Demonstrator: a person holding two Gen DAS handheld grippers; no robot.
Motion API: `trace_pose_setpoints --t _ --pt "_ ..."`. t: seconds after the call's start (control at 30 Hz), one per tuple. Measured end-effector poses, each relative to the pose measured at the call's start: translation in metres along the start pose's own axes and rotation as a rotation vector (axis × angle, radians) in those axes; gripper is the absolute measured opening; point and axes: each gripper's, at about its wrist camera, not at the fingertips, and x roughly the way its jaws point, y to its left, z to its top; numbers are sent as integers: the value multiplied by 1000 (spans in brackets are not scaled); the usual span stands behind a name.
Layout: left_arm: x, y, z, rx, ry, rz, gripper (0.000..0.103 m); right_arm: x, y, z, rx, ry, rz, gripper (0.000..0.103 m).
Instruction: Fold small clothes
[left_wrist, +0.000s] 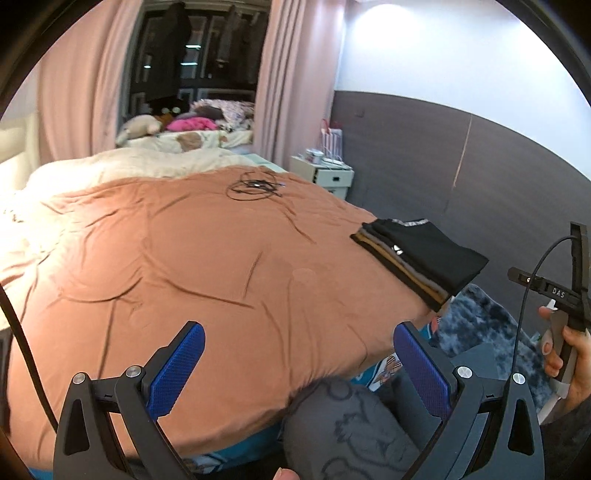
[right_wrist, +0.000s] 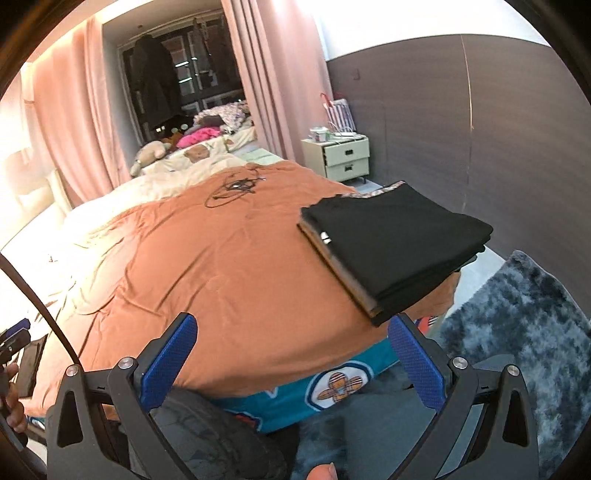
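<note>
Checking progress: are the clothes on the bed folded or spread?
Folded: the clothes sit in a neat flat stack, black on top, at the bed corner.

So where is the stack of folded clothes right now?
The stack of folded clothes sits at the right edge of the orange bedspread, near its front corner, above the grey rug.

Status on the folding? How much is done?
Done: a stack of folded clothes, black on top, sits at the corner of the orange bedspread. In hand: nothing; the left gripper and right gripper are both open and empty. Left: no unfolded clothes show on the bedspread, only a cable.
</note>
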Motion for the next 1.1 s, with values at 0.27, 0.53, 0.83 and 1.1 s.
trace_pose_setpoints --t 0.27,0.53,0.83,1.1 --pt "-49 9 -37 -26 -68 71 103 -21 7 -31 -28 -38 18 103" --pt "-82 13 -71 -47 -115 142 103 -30 25 -61 -70 -46 54 103" --pt "-102 13 -87 -58 -132 160 103 -30 36 -79 -74 -31 102 103" --pt "-109 2 -92 -44 -145 158 103 -42 38 -82 -83 -42 96 103"
